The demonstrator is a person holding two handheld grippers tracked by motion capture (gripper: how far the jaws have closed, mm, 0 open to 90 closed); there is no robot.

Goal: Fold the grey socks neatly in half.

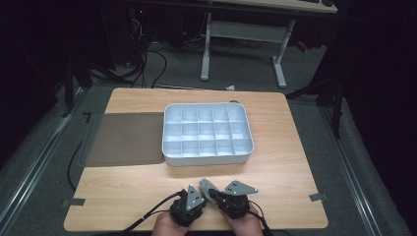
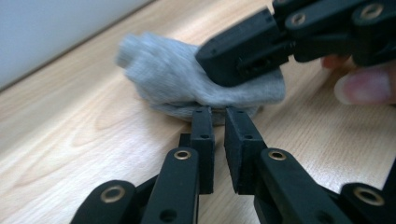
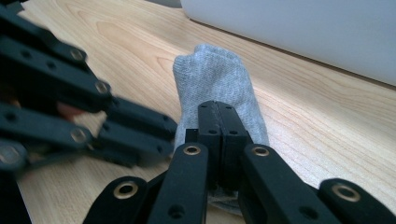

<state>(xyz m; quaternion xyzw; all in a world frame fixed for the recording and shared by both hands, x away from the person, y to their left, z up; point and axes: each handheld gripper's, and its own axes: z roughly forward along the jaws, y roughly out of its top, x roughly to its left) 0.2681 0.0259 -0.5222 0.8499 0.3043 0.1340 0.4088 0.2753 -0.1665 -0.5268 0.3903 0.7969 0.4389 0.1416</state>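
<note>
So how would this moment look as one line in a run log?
right gripper: shut on grey sock | left gripper: nearly shut at sock edge | divided tray: empty

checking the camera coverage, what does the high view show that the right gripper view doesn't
High view alone: the white divided tray seen from above with its compartments, the dark mat beside it, and the floor around the table. Right gripper view alone: the right gripper closed on the grey sock. Both: the wooden table, sock and grippers.
</note>
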